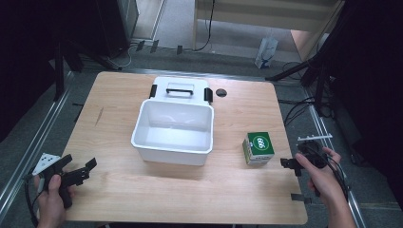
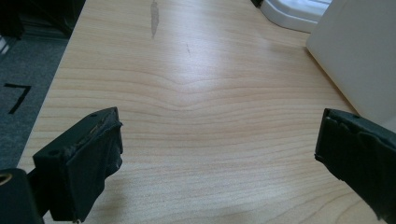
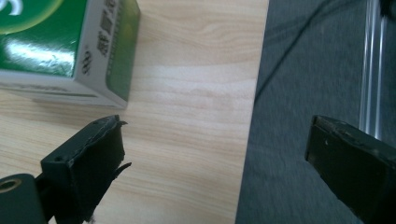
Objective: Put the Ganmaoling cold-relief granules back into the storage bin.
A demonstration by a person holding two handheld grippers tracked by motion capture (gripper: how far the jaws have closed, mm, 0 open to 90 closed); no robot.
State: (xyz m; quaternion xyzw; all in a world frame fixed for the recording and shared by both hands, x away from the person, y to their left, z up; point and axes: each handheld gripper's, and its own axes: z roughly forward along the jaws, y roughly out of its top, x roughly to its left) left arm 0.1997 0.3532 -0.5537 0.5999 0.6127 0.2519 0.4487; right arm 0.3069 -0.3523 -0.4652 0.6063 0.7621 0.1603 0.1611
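My right claw (image 1: 288, 164) hangs at the right edge of the tabletop (image 1: 119, 190), its jaws spread wide with nothing between them, and just beside it to the left stands the small green-and-white box (image 1: 258, 147). In the right gripper view that box (image 3: 70, 46) sits ahead and to the left of my jaws, apart from them, so I have not reached it yet. My left claw (image 1: 78, 172) is well away at the near left corner, jaws likewise wide and empty over bare wood. In the middle of the tabletop stands an open white bin (image 1: 173, 130), its lid (image 1: 180, 89) lying flat just behind it. I judge this to be the approach: the box looks bound for the bin. Next I need to swing the right claw leftward until the box sits squarely between the jaws, then close on its two opposite sides before lifting.
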